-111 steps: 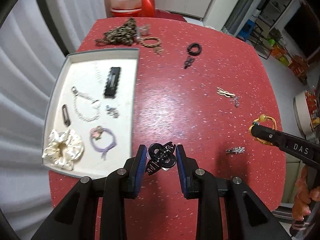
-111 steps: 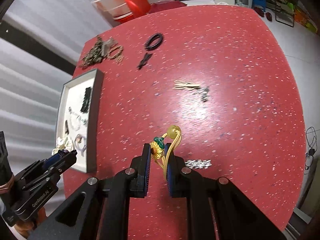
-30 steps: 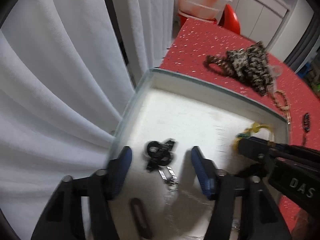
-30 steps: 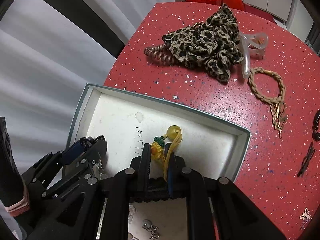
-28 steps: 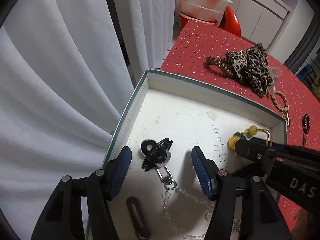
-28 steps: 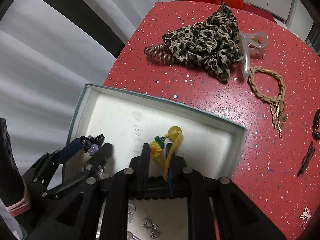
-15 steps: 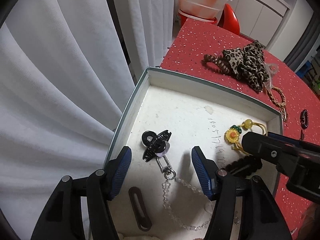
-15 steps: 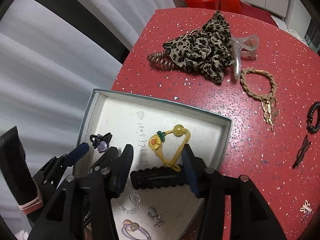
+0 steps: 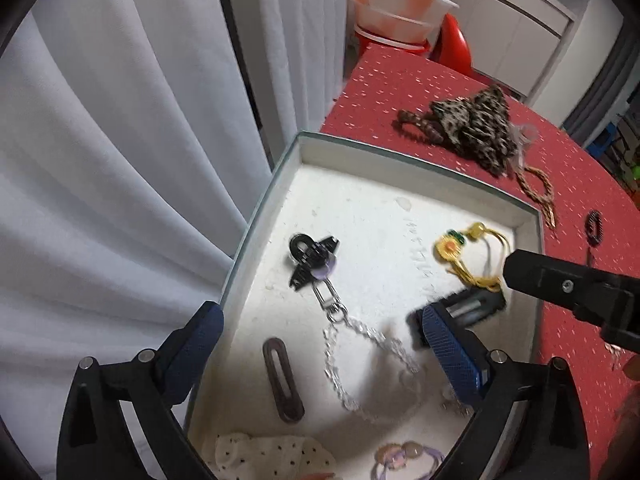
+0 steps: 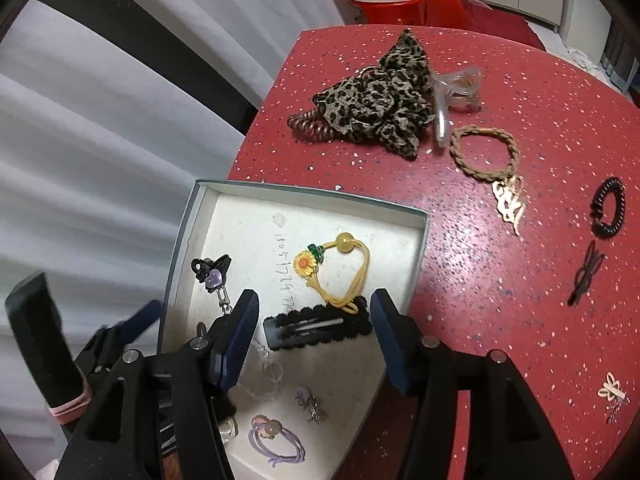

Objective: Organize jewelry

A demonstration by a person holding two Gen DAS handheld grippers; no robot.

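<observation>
Both hair pieces now lie released in the tray [image 10: 182, 236]: black clip [image 9: 310, 258] at 9 o'clock, sunflower tie [image 10: 334, 270] at 3. The left claw [image 9: 320, 350] and right claw [image 10: 314, 334] gape wide, empty, above the red surface [image 10: 500, 280].

I see a red table top [image 10: 500, 272], glossy and flecked with pale speckles, under a box tray [image 10: 188, 216] whose white floor looks matt and slightly rough, like foam or card. In it, my yellow hair tie [image 10: 340, 272] looks like elastic cord with a shiny plastic flower and bead; the black claw clip [image 9: 310, 258] is glossy plastic, its chain [image 9: 360, 364] bright metal. The leopard scrunchie [image 10: 380, 100] is soft printed cloth. The pads [image 10: 240, 336] on my right gripper [image 10: 314, 338] are blue, finely ribbed rubber.
</observation>
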